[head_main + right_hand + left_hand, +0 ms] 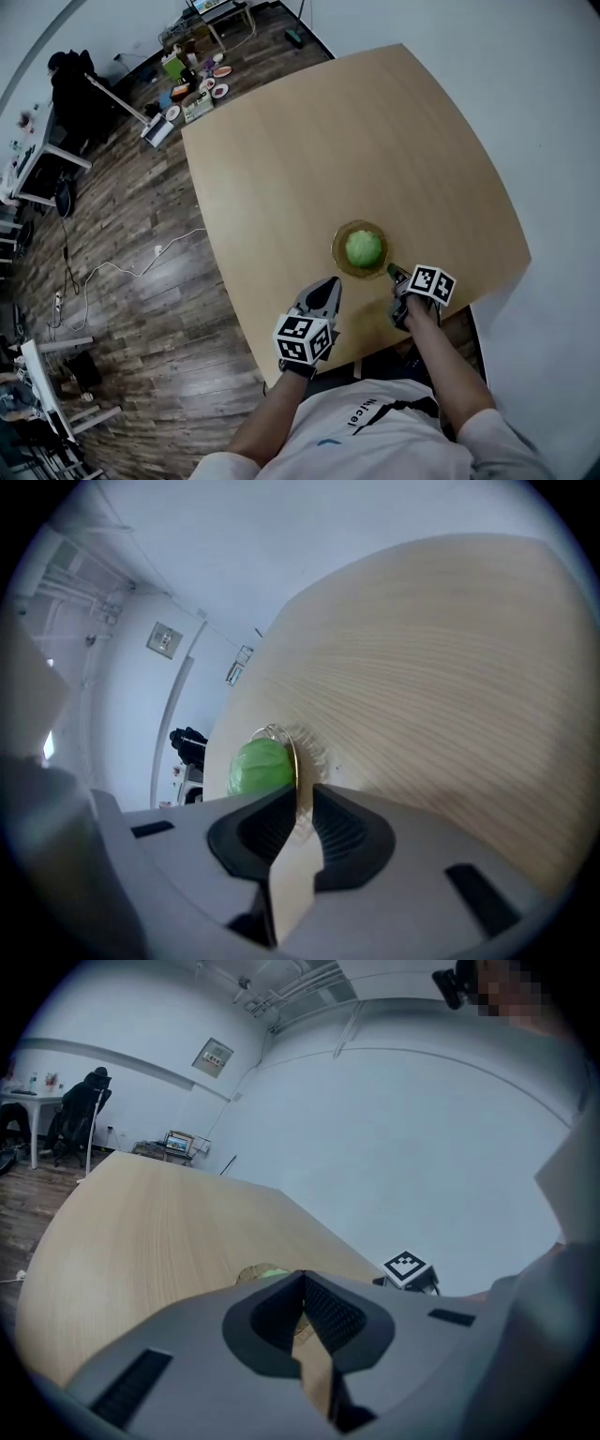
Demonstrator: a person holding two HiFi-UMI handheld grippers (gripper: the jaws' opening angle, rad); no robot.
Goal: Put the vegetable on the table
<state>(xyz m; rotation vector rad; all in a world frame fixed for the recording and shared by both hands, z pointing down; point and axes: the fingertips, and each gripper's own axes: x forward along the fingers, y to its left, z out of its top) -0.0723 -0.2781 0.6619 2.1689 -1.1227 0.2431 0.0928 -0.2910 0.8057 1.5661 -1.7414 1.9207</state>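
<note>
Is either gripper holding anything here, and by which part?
The right gripper pinches the bowl by its near rim; the vegetable sits in it. The left gripper is shut, empty.

head cam steep top-down, gripper cams low+close, all share bowl (337, 253)

both forearms reach forward, bare below short white sleeves. the left gripper (328, 284) has its 2 jaws closed tip to tip with nothing between them. the right gripper (393, 272), rolled onto its side, pinches the bowl (360, 224) by its rim.
</note>
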